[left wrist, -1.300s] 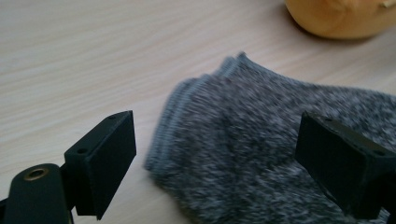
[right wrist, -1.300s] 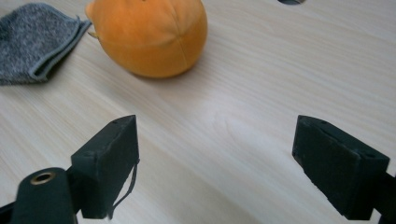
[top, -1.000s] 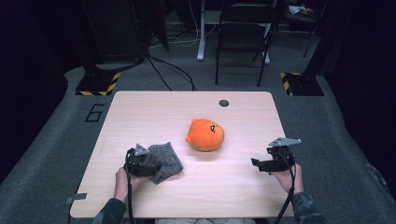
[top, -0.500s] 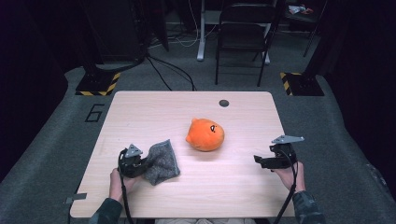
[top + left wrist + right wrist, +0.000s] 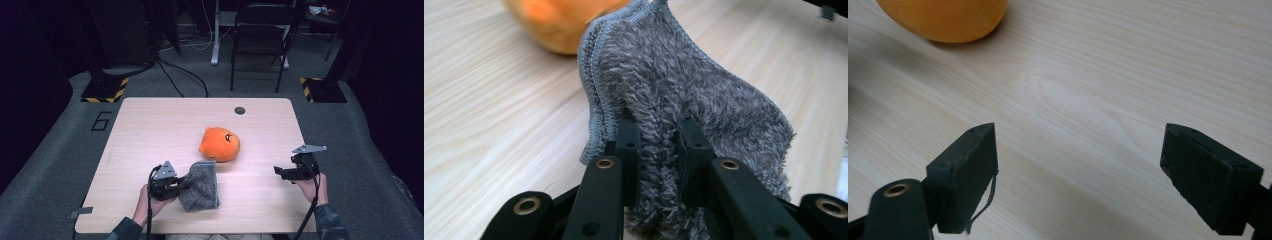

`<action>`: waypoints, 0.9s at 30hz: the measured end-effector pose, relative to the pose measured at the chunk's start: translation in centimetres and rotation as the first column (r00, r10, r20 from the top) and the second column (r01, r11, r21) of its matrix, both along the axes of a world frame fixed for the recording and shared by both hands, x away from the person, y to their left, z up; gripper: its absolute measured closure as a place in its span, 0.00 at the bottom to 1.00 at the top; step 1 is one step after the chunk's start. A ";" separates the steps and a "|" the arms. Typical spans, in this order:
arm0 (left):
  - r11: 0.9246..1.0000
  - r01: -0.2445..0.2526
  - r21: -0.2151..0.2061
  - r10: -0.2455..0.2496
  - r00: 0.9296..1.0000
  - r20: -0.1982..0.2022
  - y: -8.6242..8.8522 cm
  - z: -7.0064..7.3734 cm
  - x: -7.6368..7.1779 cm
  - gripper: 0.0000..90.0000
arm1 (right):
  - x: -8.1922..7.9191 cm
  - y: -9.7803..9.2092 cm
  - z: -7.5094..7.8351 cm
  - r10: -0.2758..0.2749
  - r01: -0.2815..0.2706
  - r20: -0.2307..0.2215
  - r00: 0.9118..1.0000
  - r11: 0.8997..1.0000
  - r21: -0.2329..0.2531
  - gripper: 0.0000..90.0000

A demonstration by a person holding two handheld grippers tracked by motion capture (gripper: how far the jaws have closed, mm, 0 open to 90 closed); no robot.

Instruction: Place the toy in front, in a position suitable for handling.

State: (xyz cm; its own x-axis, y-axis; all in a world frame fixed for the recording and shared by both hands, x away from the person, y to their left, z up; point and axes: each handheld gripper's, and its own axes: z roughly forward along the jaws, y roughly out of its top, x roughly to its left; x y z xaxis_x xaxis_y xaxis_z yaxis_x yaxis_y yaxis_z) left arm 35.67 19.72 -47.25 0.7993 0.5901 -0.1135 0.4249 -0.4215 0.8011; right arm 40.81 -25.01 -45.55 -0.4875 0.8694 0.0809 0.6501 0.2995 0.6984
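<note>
Pinching a fold of the shaggy grey microfibre cloth (image 5: 684, 100), the left gripper (image 5: 658, 150) shows stitched hems close up; from above, this cloth (image 5: 201, 186) lies near the table's front edge, touching the round orange plush toy (image 5: 220, 144), while the right gripper (image 5: 1078, 175) hovers wide open

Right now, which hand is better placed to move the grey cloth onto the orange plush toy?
Left. The left tool is shut on the grey cloth, whose far edge lies beside the orange plush toy. The right tool is open, apart from both.
</note>
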 end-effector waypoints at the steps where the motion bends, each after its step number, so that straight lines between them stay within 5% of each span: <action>1: 1.000 0.000 0.000 0.000 1.000 0.000 0.0 0.0 0.0 0.84 | 0.0 0.0 0.0 0.000 0.000 0.000 1.000 1.000 0.000 0.16; 10: 0.994 0.104 0.028 -0.105 0.994 0.007 -4.9 -0.2 0.4 0.84 | 0.2 -0.2 -0.3 0.011 -0.011 0.003 1.000 1.000 -0.014 0.16; 21: 0.981 0.168 0.099 -0.163 0.985 -0.057 -9.6 -2.9 2.1 0.81 | 0.0 -0.3 -0.5 0.005 -0.006 -0.012 1.000 1.000 -0.026 0.16; 24: 0.975 0.189 0.118 -0.180 0.981 -0.077 -10.2 -3.5 2.3 0.65 | 0.0 0.0 -0.8 0.010 -0.011 -0.023 1.000 0.999 -0.037 0.16; 27: 0.977 0.180 0.114 -0.174 0.983 -0.063 -10.0 -3.2 2.2 0.52 | 0.0 0.0 -0.9 0.026 -0.027 -0.017 1.000 0.999 -0.047 0.16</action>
State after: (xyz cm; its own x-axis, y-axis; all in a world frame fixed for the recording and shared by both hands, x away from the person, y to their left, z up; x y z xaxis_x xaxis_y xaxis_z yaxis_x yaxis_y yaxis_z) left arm 37.85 9.70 -50.49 0.8871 0.4515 -0.0960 0.3753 -0.5843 0.7195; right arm 40.81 -24.97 -46.47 -0.5091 0.8594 0.0479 0.6527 0.3492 0.6724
